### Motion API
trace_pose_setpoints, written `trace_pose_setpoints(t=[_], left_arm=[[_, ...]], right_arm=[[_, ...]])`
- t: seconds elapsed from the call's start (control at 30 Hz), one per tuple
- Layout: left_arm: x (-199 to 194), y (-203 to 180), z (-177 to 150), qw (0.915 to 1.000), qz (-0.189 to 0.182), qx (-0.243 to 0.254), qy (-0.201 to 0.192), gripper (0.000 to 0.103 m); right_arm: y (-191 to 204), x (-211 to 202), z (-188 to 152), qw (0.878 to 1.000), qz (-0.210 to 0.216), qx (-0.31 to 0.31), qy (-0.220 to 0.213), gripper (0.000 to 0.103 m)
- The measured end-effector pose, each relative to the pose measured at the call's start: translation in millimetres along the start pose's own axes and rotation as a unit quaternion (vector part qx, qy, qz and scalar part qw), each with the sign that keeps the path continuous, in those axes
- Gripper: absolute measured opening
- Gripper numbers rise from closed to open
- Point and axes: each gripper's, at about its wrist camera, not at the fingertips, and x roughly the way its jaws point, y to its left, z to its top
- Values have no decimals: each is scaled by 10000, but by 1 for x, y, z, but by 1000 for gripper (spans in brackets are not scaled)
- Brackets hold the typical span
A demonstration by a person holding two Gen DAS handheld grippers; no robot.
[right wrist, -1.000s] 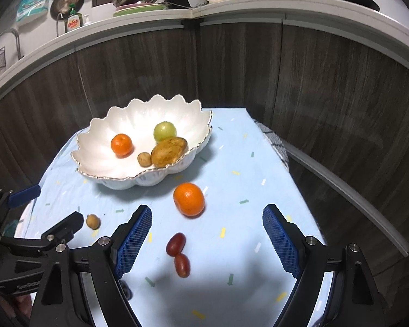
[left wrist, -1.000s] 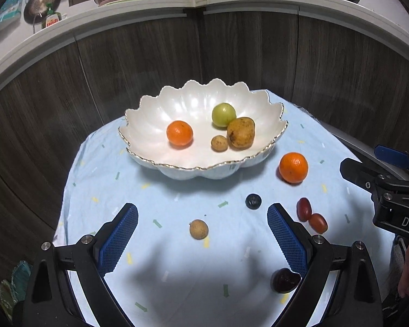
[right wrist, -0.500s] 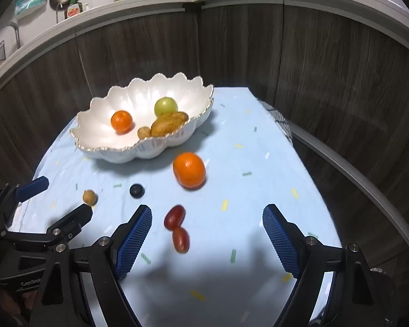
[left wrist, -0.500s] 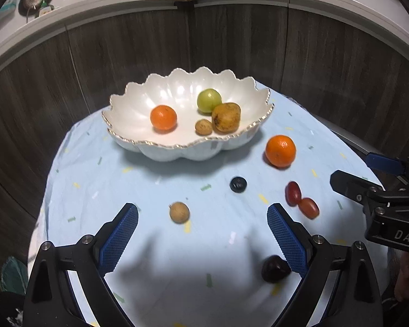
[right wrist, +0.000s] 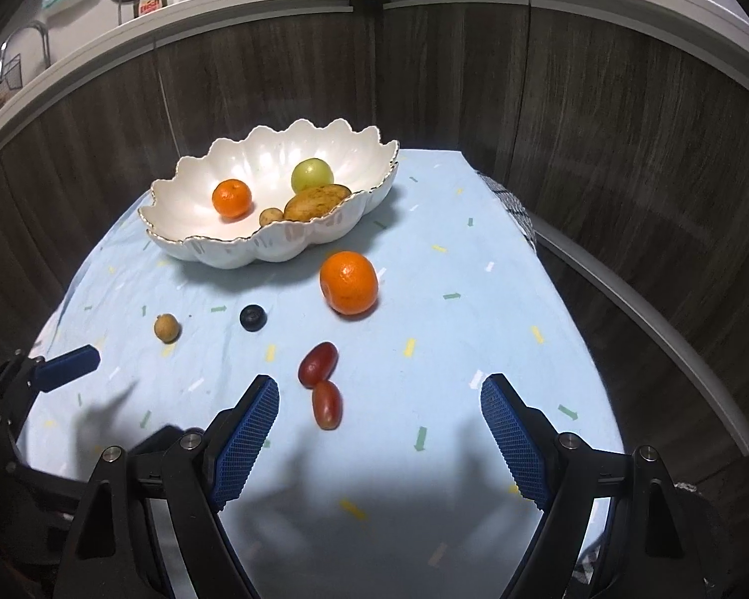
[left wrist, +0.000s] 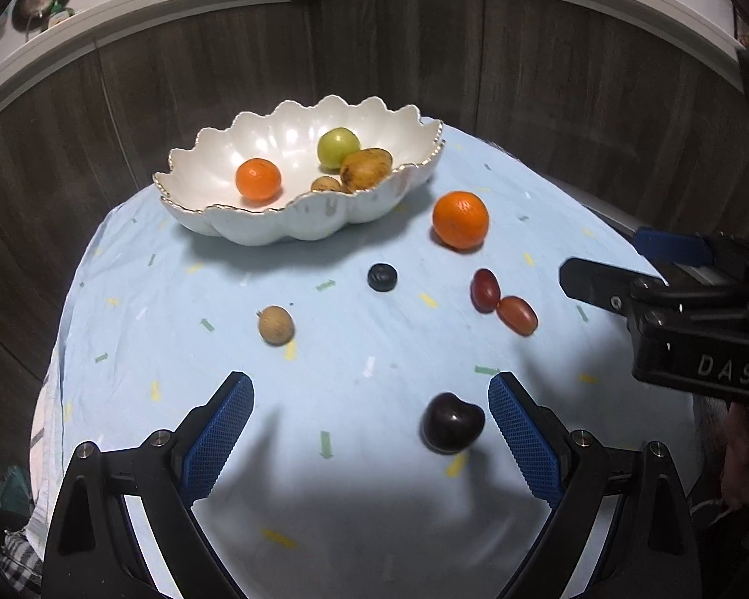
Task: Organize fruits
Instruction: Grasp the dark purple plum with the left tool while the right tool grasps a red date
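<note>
1. Now our left gripper (left wrist: 369,429) has dropped lower, and the dark cherry (left wrist: 453,422) sits between its fingers, close to the right one
2. Both our grippers are wide open and hold nothing
3. Our right gripper (right wrist: 379,424) hangs over the blue cloth (right wrist: 474,329), near two red grapes (right wrist: 319,382)
4. A white bowl (left wrist: 274,227) holds a small orange (left wrist: 257,179), a green fruit (left wrist: 338,147) and two brown ones
5. A big orange (left wrist: 460,219), a blueberry (left wrist: 382,276) and a little brown fruit (left wrist: 276,325) lie on the cloth

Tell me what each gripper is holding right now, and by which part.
Nothing is held. The left gripper and right gripper both have open, empty jaws above the cloth; the dark cherry lies untouched.
</note>
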Motion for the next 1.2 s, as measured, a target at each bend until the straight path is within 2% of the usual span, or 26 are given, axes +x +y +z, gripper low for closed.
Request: trace_pose_setpoints(t=[0.2, 0.37, 0.57, 0.63, 0.9, 1.0, 1.07, 1.13, 1.2], left_arm=[[1, -4, -5, 9999, 75, 42, -106, 89], [5, -11, -12, 9998, 70, 180, -81, 84], [12, -20, -18, 9996, -36, 289, -12, 76], [15, -23, -20, 9994, -77, 329, 25, 70], [22, -31, -25, 9987, -277, 400, 127, 55], [22, -32, -25, 9986, -338, 379, 124, 49], [21, -32, -26, 9984, -398, 377, 119, 45], [21, -33, -26, 9982, -435, 390, 112, 37], [21, -34, -26, 9980, -479, 400, 110, 34]], right_arm=[[3, 7, -3, 9999, 54, -153, 40, 82], [4, 18, -6, 9995, 166, -234, 156, 71], [10, 26, -7, 9988, 242, -385, 161, 70], [13, 30, -8, 9985, 289, -421, 188, 69], [18, 45, -9, 9976, 372, -485, 340, 55], [20, 51, -11, 9969, 438, -496, 433, 44], [22, 54, -13, 9961, 491, -533, 501, 32], [23, 56, -14, 9956, 506, -566, 558, 27], [23, 56, -14, 9954, 524, -575, 552, 25]])
